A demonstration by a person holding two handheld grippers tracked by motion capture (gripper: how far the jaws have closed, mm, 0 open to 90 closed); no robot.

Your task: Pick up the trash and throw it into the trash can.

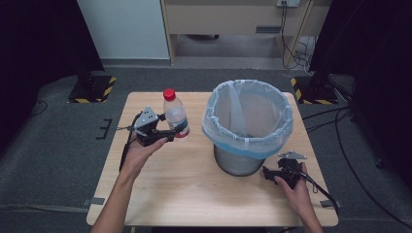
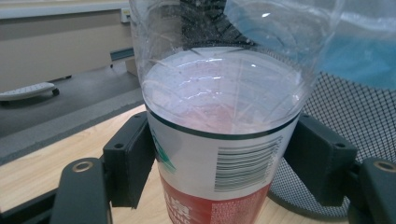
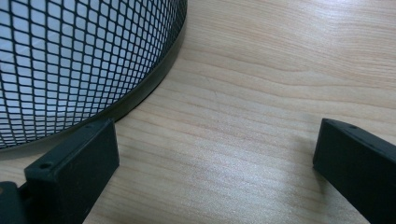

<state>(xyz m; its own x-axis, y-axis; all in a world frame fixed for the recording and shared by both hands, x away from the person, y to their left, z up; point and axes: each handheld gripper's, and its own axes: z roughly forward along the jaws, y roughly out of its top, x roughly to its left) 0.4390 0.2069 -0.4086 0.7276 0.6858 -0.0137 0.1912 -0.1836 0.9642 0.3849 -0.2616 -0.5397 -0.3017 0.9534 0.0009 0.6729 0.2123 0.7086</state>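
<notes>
Tabletop (image 1: 194,194): light wood, taking up the lower centre of the high view; everything we list stands on or over it.

Bin (image 1: 248,124): black mesh, lined with a pale bag, right of centre in the high view. Its mouth is wide and open upward. We judge it the likely drop point, so we would carry the load up over the rim before letting go, not against the mesh wall.

Bottle (image 1: 175,114): clear plastic, red cap, red and white label, upright at upper left of centre in the high view, just beside the bin but apart from it. In the left gripper view its label (image 2: 219,172) sits low in the frame with the mesh showing to its right.

Left gripper (image 1: 167,136): its fingers (image 2: 128,165) are closed against both sides of the bottle at label height, holding it. The wall is thin and slick; we would keep steady pressure and the bottle upright while lifting it.

Right gripper (image 1: 277,174): lower right of the high view, near the foot of the bin. Its fingers (image 3: 74,172) stand wide apart over bare wood, holding nothing. We would keep it low, ready to steady the bin.
</notes>
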